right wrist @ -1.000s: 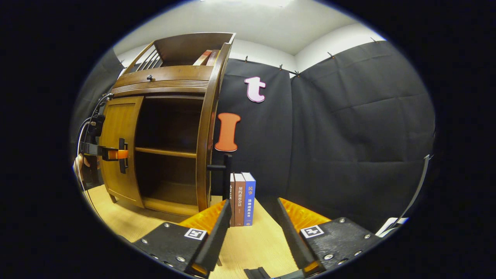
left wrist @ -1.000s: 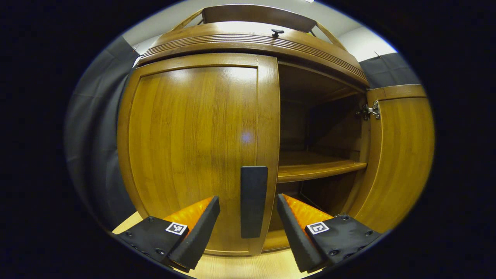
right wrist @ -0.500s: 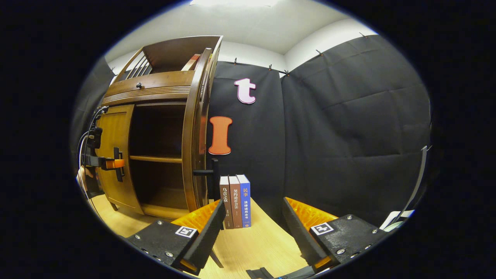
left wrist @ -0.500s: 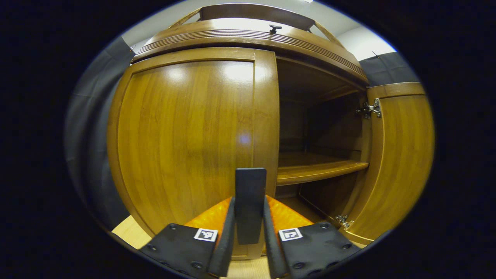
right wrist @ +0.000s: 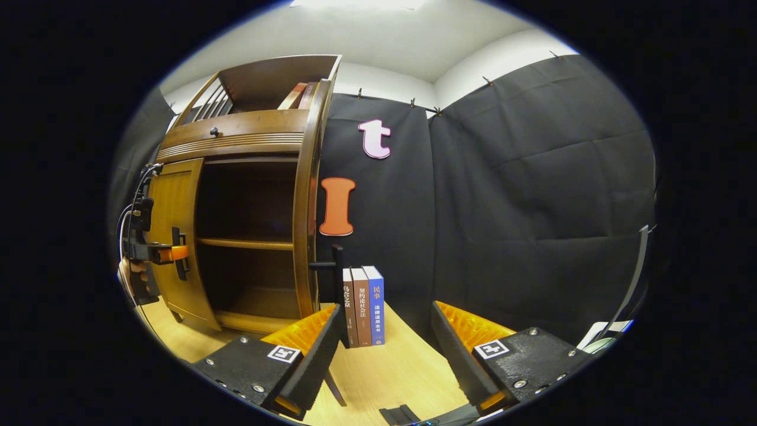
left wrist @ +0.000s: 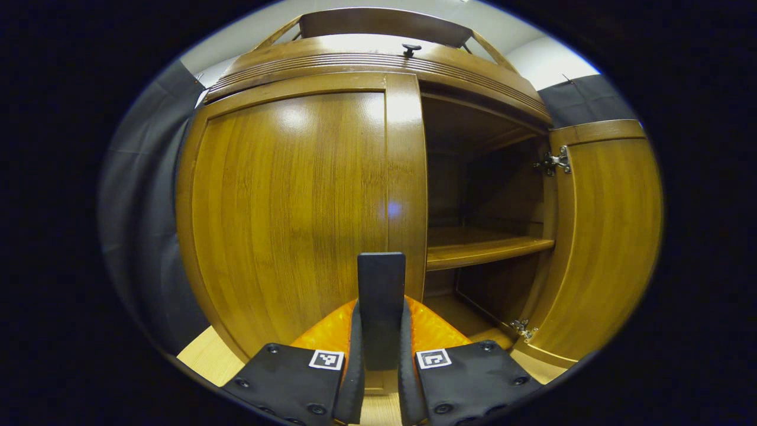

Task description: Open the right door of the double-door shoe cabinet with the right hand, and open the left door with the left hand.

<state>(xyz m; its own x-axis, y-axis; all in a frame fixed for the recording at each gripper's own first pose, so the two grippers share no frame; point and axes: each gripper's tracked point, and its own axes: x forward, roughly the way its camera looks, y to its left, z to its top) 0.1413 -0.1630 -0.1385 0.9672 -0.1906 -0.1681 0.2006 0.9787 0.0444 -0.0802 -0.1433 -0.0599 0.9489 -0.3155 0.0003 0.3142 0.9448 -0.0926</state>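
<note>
We hold the left gripper (left wrist: 378, 378) with jaws clamped on the upright handle (left wrist: 381, 313) of the closed left door (left wrist: 284, 213); right gripper (right wrist: 384, 349) open, idle.

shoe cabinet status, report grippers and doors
Left gripper shut on left door handle. Right gripper open, clear of cabinet. Right door swung open, left door closed. Nothing in the way.

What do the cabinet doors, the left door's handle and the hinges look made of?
Left door: wood or wood veneer, glossy varnish; vertical grain and light glare show. Handle, clamped by the left gripper: matte black, likely plastic or painted metal. Hinge: shiny silver metal.
</note>
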